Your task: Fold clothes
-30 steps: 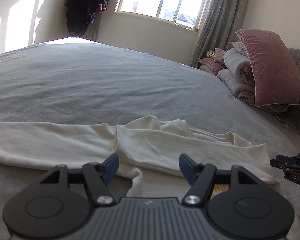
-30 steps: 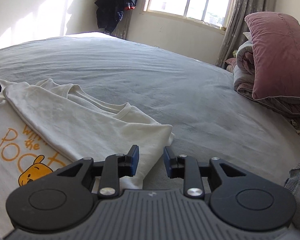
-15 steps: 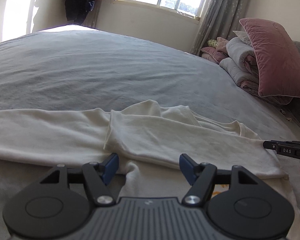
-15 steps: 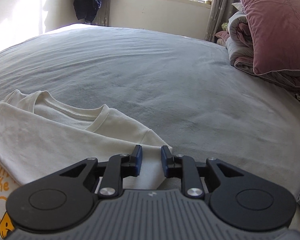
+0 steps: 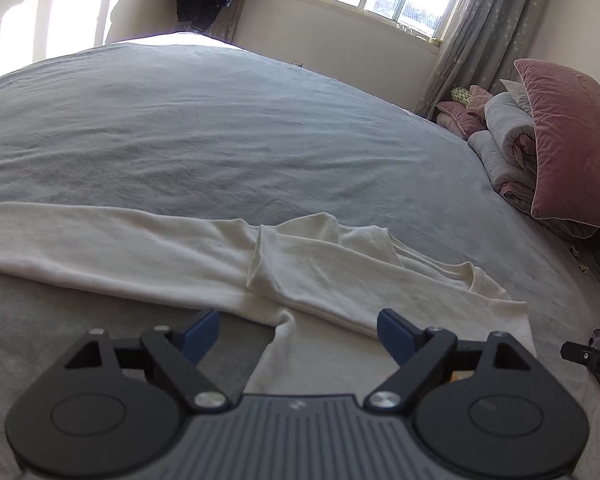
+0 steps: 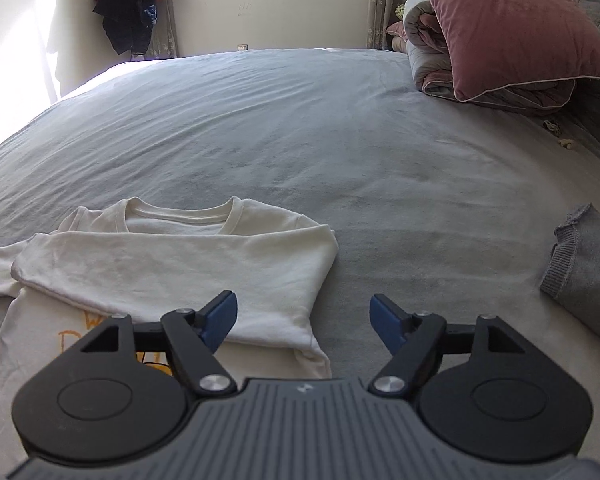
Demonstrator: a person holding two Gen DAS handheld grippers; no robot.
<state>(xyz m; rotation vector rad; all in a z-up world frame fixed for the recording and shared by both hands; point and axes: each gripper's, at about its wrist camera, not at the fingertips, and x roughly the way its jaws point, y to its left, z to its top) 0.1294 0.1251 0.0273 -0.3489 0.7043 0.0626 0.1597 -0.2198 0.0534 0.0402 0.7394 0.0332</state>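
Observation:
A cream long-sleeved shirt (image 6: 172, 268) with an orange print lies flat on the grey bed (image 6: 300, 128). Its right sleeve is folded across the chest, below the neckline. In the left wrist view the same shirt (image 5: 320, 276) shows its other sleeve stretched out to the left. My left gripper (image 5: 298, 334) is open, just short of the shirt near the armpit, holding nothing. My right gripper (image 6: 303, 322) is open over the folded sleeve's corner, with nothing between its fingers. The right gripper's tip (image 5: 590, 358) shows at the right edge of the left wrist view.
A folded grey knit garment (image 6: 588, 272) lies on the bed to the right. A pink pillow (image 6: 508, 20) leans on rolled quilts (image 6: 424, 48) at the headboard. Dark clothes (image 6: 132, 4) hang in the far corner by the window.
My right gripper was nearly shut at the folded sleeve's edge; it has opened wide and pulled back, leaving the sleeve lying across the chest. The left gripper stayed open and drew back a little.

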